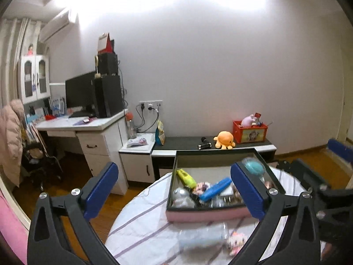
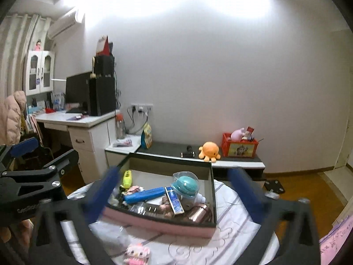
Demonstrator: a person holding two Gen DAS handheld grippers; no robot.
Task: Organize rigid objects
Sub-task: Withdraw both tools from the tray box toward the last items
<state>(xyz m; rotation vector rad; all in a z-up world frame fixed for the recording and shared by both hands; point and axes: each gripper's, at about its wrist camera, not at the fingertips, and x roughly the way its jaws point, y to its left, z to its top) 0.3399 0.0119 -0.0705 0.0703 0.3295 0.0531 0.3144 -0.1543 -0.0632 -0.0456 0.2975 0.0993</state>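
Toys fill the pink box [image 2: 154,222] in the middle of the frame. Left tongs [image 1: 174,190] and right tongs [image 2: 176,196] both stand wide apart, holding nothing.

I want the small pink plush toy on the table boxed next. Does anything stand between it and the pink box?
Nothing solid: the pink plush toy lies before the pink box, apart from it. A blurred clear plastic bag lies beside it. Only the box's near wall must be cleared.
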